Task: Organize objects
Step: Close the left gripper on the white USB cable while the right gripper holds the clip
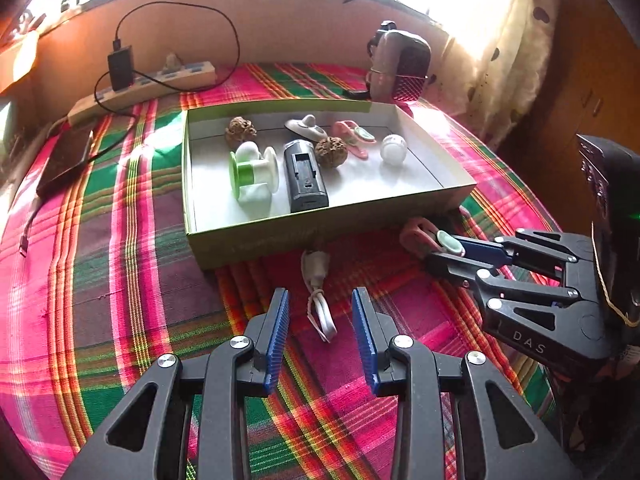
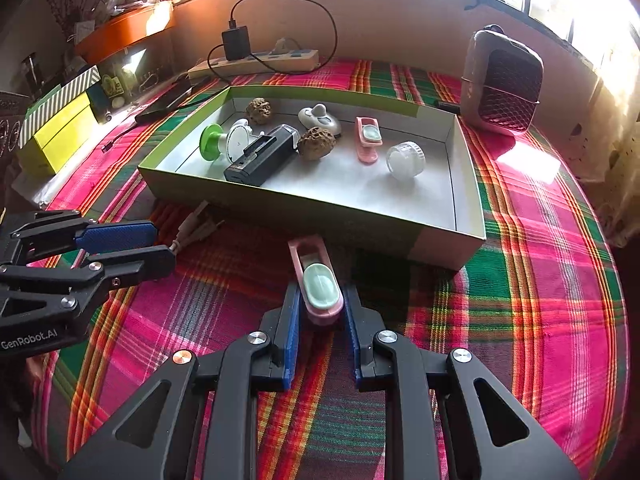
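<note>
Pink clip with a mint oval pad (image 2: 320, 284), long axis running straight away from the right gripper (image 2: 321, 308) toward the green-edged box (image 2: 452, 240), lying on the plaid cloth (image 2: 540, 280) just short of the box's near wall. Blue pads squeezed against both sides of it. Left gripper (image 1: 321, 320) spread wide over a white coiled cable (image 1: 318, 296). Plenty of bare floor in the box's near right corner, beside the clear round jar (image 2: 405, 160).

Background, on plaid cloth (image 2: 540, 240): power strip (image 2: 256, 62) with black charger (image 2: 236, 42) plugged in; mesh-fronted speaker (image 2: 506, 88); dark phone (image 1: 66, 160); spotted curtain (image 1: 516, 40).
</note>
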Demonstrator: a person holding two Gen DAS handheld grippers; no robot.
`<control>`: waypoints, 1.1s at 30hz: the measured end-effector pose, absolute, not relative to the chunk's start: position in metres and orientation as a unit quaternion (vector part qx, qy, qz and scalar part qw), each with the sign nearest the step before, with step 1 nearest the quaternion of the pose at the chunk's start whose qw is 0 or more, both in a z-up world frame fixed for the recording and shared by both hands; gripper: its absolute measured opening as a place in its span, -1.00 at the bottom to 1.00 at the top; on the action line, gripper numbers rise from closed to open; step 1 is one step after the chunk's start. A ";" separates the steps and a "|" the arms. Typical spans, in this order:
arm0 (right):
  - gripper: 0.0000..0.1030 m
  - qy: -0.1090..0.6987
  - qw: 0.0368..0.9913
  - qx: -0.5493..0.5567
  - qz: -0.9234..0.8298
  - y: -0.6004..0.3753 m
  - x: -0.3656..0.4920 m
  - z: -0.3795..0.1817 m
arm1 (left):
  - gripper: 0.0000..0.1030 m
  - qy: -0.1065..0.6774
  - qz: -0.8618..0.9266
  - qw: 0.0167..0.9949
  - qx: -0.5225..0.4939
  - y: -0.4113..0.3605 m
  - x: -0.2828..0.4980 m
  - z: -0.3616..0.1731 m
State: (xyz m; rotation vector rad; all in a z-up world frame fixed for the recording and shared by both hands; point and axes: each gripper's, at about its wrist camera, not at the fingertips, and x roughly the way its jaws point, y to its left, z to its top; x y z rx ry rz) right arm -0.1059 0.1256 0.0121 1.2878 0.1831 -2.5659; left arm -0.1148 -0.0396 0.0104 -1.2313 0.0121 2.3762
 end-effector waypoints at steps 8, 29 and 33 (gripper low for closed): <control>-0.59 0.064 0.126 0.441 -0.886 0.135 -0.107 0.012 | -0.42 0.002 0.865 0.208 -0.456 -0.032 -0.125 0.007; -0.59 0.072 0.132 0.432 -0.889 0.140 -0.106 0.012 | -0.60 0.023 0.877 0.162 -0.452 -0.022 -0.129 0.006; -0.59 0.072 0.132 0.432 -0.889 0.140 -0.106 0.012 | -0.64 0.022 0.878 0.159 -0.451 -0.022 -0.128 0.006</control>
